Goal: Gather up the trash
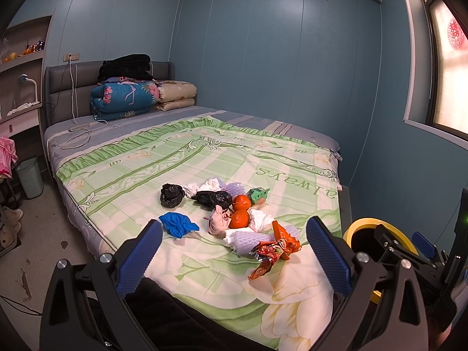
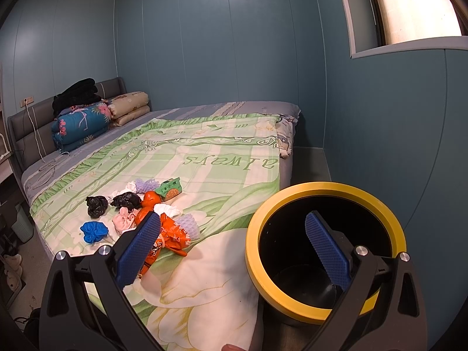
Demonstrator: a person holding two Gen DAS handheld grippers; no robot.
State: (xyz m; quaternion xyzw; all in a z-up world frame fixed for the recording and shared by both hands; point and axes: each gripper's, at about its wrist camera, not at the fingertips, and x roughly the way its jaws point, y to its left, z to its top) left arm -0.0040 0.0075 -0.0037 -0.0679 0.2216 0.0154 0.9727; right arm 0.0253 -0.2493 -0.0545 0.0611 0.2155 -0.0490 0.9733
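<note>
Room: blue-walled bedroom; bed [image 1: 204,158] ran along the far wall, covered by a green and white floral sheet [image 1: 163,158] printed with the word "always".
Head of bed: folded quilts [image 1: 124,98] stacked against the grey headboard, a dark blanket on top, tan pillows beside them.
Trash pile: lay near the foot of the bed, on the sheet, loosely clustered.
Pile contents: two crumpled black bags [image 1: 172,194], a knotted blue bag [image 1: 178,224], a pink wad [image 1: 218,219], white tissues [image 1: 260,219], purple foam netting [image 1: 248,241], a red-orange snack wrapper [image 1: 276,247], a small green carton [image 1: 257,195].
Oranges: two [image 1: 240,211], touching one another in the middle of the pile, one behind the other.
Bin: black bucket with a yellow rim [image 2: 324,251], upright just beside the foot corner of the bed; inside looked dark and bare in the right wrist view.
Left tongs [image 1: 234,259]: jaws spread wide, nothing between them; hovered over the near end of the sheet, pointed at the pile, snack wrapper nearest.
Right tongs [image 2: 234,253]: jaws spread wide, nothing held; one blue pad in front of the wrapper, the other in front of the bin mouth.
Floor, left side: pale green ribbed wastebasket [image 1: 29,177] by the bedside, well apart from the pile; slippers nearby.
Wall: air conditioner high up; window on the right.
</note>
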